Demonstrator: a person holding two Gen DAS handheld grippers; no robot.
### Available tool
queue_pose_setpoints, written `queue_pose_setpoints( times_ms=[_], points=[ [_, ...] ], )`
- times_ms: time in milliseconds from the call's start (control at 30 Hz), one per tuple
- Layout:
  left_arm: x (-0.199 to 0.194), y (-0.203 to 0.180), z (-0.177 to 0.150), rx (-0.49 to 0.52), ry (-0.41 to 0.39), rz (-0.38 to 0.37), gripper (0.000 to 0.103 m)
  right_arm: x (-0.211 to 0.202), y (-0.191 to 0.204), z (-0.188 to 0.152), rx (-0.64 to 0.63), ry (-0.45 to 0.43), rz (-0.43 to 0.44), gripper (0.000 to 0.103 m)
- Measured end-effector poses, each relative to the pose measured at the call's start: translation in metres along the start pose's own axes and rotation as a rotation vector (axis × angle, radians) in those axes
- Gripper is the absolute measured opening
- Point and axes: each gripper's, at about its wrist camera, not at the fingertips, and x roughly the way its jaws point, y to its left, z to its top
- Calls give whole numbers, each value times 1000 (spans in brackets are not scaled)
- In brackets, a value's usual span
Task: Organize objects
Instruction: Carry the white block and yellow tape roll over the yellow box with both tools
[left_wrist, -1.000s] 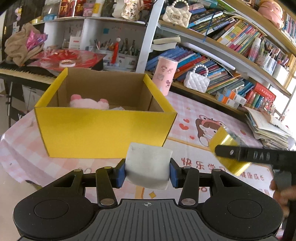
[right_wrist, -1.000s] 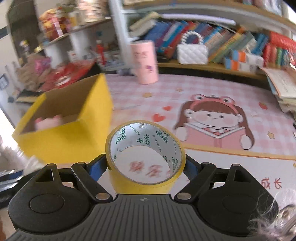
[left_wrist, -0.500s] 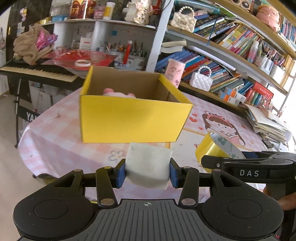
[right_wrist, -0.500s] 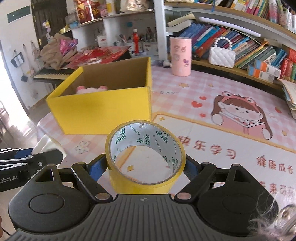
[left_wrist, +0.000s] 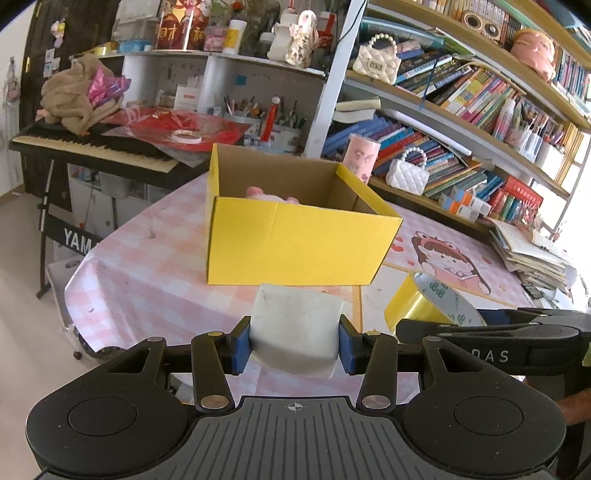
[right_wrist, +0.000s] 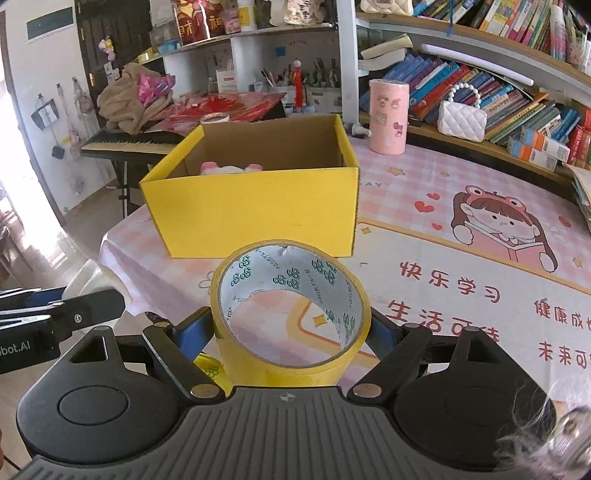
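My left gripper (left_wrist: 294, 347) is shut on a white block (left_wrist: 295, 325) and holds it in front of the open yellow cardboard box (left_wrist: 295, 243). My right gripper (right_wrist: 291, 332) is shut on a roll of yellow tape (right_wrist: 291, 314), also in front of the box (right_wrist: 255, 214). The tape also shows in the left wrist view (left_wrist: 424, 306), to the right of the block. A pink plush toy (right_wrist: 231, 168) lies inside the box. Both grippers are short of the box's near wall.
The box stands on a table with a pink checked cloth (right_wrist: 461, 258). A pink cylinder (right_wrist: 388, 116) and a white handbag (right_wrist: 461, 118) stand behind it by bookshelves. A keyboard piano (left_wrist: 92, 147) stands left of the table. A paper stack (left_wrist: 528, 251) lies at the right.
Both grippers have pulled back from the box and risen, with the block and the tape still held. The box looks smaller and farther in both views.
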Motion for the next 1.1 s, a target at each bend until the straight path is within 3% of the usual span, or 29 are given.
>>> queue_pose_setpoints(
  times_ms=[300, 533, 833, 1100],
  points=[
    [-2, 9, 13, -14, -42, -22, 44, -2, 15, 8, -45, -15, -18, 84],
    [12, 5, 42, -23, -114, -16, 44, 5, 9, 47, -110, -107, -44, 84],
    [43, -5, 75, -56, -166, 56, 44, 58, -8, 114, -173, -166, 11, 84],
    [75, -20, 101, -55, -185, 104, 44, 122, -21, 145, -225, -130, 74, 84]
  ],
)
